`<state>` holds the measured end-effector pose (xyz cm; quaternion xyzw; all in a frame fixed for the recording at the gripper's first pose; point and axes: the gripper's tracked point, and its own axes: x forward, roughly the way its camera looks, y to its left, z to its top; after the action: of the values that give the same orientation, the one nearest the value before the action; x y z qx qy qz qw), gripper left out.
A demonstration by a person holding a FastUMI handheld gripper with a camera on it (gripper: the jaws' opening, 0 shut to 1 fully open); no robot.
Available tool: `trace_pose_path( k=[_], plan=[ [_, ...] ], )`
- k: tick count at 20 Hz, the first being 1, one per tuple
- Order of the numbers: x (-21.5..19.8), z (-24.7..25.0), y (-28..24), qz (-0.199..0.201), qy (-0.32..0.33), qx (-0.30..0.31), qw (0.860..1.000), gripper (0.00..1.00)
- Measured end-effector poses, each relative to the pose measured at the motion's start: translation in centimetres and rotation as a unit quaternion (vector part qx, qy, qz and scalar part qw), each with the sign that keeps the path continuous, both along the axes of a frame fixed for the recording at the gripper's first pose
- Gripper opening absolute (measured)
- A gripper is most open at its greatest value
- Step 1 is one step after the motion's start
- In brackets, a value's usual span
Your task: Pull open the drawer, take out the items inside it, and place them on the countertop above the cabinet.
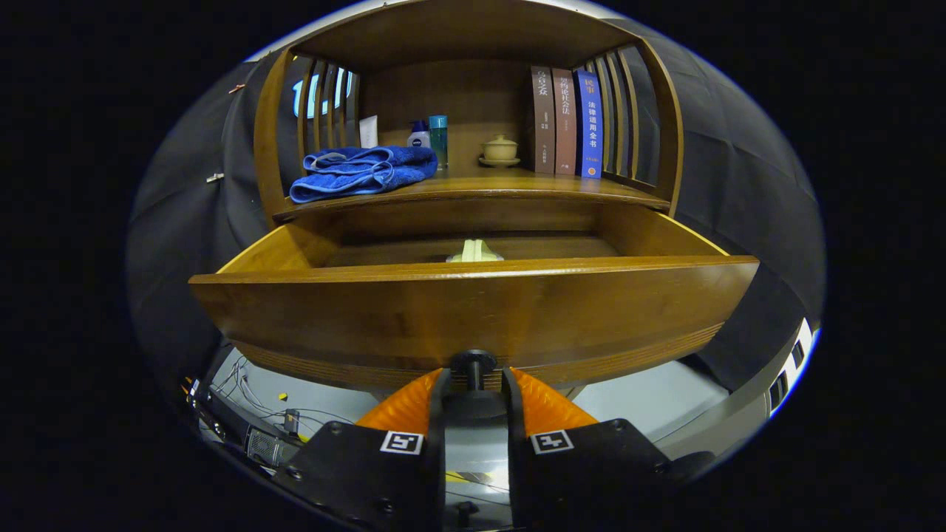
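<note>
Drawer (473, 310) open, fingers (543, 403) clamped on its knob (473, 362); books (565, 122) with unreadable spine writing above.

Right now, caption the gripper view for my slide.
Tool shut on the knob of the open drawer, a pale item inside.

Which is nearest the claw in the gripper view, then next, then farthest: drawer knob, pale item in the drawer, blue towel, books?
1. Drawer knob: between the claw's fingers, which close on it.
2. Pale item: inside the open drawer, beyond the front panel.
3. Blue towel: on the countertop, left.
4. Books: upright at the back, right.
</note>
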<state>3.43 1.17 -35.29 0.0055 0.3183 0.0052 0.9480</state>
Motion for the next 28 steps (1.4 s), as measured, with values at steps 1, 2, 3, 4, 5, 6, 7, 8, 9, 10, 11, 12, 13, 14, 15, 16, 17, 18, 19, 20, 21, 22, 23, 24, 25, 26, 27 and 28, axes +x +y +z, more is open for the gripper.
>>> trace_pose_path(
  k=[1,2,3,4,5,6,7,8,9,10,11,12,13,14,15,16,17,18,19,20,21,22,23,24,25,26,27,28],
  plan=[
    [-0.6,0.0,-0.1,-0.001,0.002,0.000,1.000,0.38],
    [-1.2,-0.1,-0.1,0.000,0.005,-0.001,1.000,0.38],
    [-1.8,-0.3,-0.2,0.000,0.009,-0.001,1.000,0.38],
    [-2.4,-0.6,-0.1,-0.001,0.014,0.001,1.000,0.38],
    [-2.7,-0.6,-0.2,-0.002,0.012,0.006,1.000,0.38],
    [-2.6,-0.6,-0.1,-0.004,0.006,0.010,1.000,0.38],
    [-2.9,-0.8,-0.2,-0.002,0.010,0.006,1.000,0.38],
    [-2.8,-0.7,-0.3,-0.002,0.008,0.000,1.000,0.38],
    [-2.7,-0.8,-0.2,-0.001,0.008,-0.003,1.000,0.40],
    [-2.9,-0.7,-0.2,0.000,0.011,-0.003,1.000,0.44],
    [-3.0,-0.7,-0.1,0.003,0.014,-0.003,1.000,0.48],
    [-3.5,-0.7,-0.2,0.005,0.016,-0.006,1.000,0.59],
    [-4.0,-0.7,-0.4,0.008,0.018,-0.010,1.000,0.69],
    [-4.3,-0.4,-0.5,0.009,0.016,-0.011,1.000,0.80],
    [-5.1,-0.1,-1.0,0.007,0.013,-0.015,1.000,0.90],
    [-5.5,0.5,-1.5,0.003,0.009,-0.019,1.000,1.00],
    [-5.8,1.5,-1.9,-0.001,0.000,-0.019,1.000,1.00],
    [-6.1,2.8,-2.0,-0.005,-0.009,-0.014,1.000,1.00],
    [-6.2,4.4,-2.1,-0.009,-0.022,-0.007,1.000,1.00],
    [-6.1,6.2,-2.0,-0.010,-0.035,0.001,0.999,1.00],
    [-5.7,8.0,-1.8,-0.008,-0.049,0.009,0.999,1.00],
    [-5.0,9.6,-1.6,-0.004,-0.063,0.013,0.998,1.00],
    [-4.2,11.2,-1.2,0.002,-0.072,0.017,0.997,1.00],
    [-3.2,12.4,-0.9,0.008,-0.079,0.023,0.997,1.00],
    [-2.1,13.5,-0.5,0.012,-0.082,0.029,0.996,1.00],
    [-0.8,14.3,-0.3,0.014,-0.083,0.033,0.996,1.00],
    [0.8,14.5,-0.2,0.015,-0.079,0.031,0.996,1.00],
    [2.1,14.0,-0.2,0.017,-0.063,0.029,0.997,1.00]
  ],
)
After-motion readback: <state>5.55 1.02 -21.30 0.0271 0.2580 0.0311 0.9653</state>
